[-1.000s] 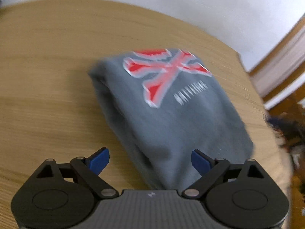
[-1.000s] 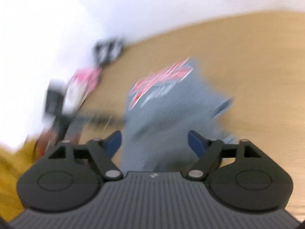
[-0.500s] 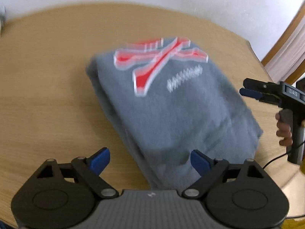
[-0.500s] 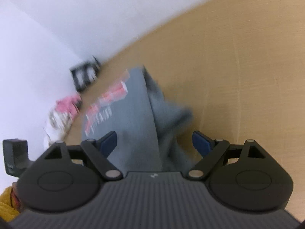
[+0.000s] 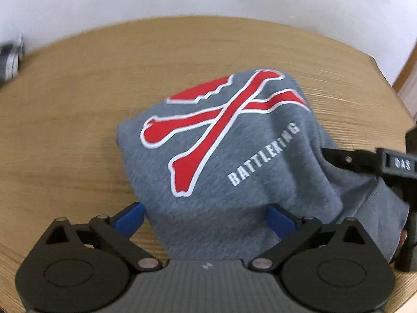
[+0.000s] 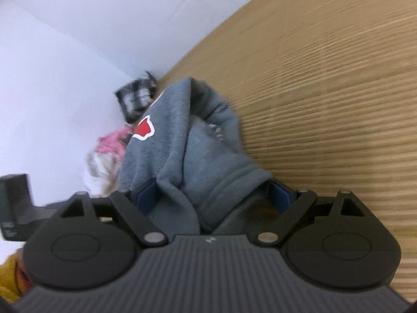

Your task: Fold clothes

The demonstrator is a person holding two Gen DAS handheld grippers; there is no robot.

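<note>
Fuzzy matt grey fleece sweatshirt, glossy red print, wood-grain table, matt black plastic left gripper

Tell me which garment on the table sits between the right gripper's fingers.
The grey sweatshirt with the red crossbones print: its folds lie between the open right gripper. The pink garment and the black-and-white checked one lie beyond, by the wall.

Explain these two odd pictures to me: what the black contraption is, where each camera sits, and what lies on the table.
No robot here: a person holds a hand-held two-finger tool in each hand. Each picture comes from a fisheye camera on one tool, looking along its blue fingers. The left gripper is open, straddling the near edge of a folded grey sweatshirt printed with red crossed bones, lying on a wooden table. The right gripper is also open, with the sweatshirt's side edge bunched between its fingers. More clothes lie by the wall.
</note>
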